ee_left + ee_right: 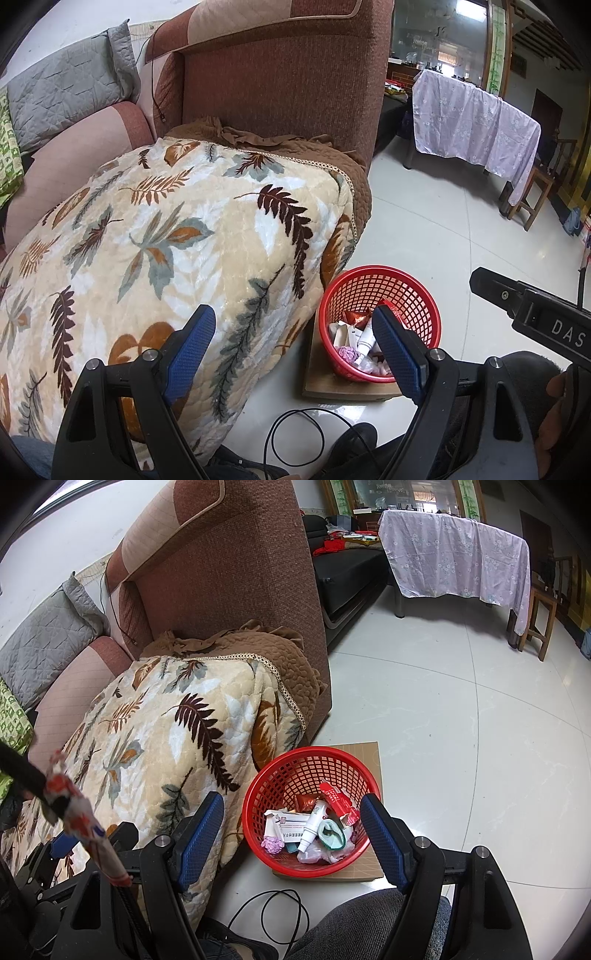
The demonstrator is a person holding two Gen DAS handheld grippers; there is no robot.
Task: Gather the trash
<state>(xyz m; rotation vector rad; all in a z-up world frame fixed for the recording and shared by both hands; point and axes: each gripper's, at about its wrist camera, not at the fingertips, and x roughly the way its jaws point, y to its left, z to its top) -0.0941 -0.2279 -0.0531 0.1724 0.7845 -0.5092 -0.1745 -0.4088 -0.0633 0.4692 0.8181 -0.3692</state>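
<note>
A red mesh basket (380, 295) (295, 771) stands on a flat cardboard piece (364, 753) on the floor beside the sofa. It holds trash: a white tube (314, 825), a white box (286, 823), red wrappers (338, 801) and a pink crumpled piece (272, 844). My left gripper (291, 332) is open and empty, above the blanket's edge and the basket. My right gripper (291, 819) is open and empty, just above the basket. A red-and-white wrapped thing (79, 819) hangs at the left of the right wrist view.
A leaf-patterned blanket (166, 251) covers the brown sofa (280, 74). A black cable loop (295, 435) lies on the white tiled floor. A table under a lilac cloth (472, 125) and a wooden stool (539, 616) stand far right.
</note>
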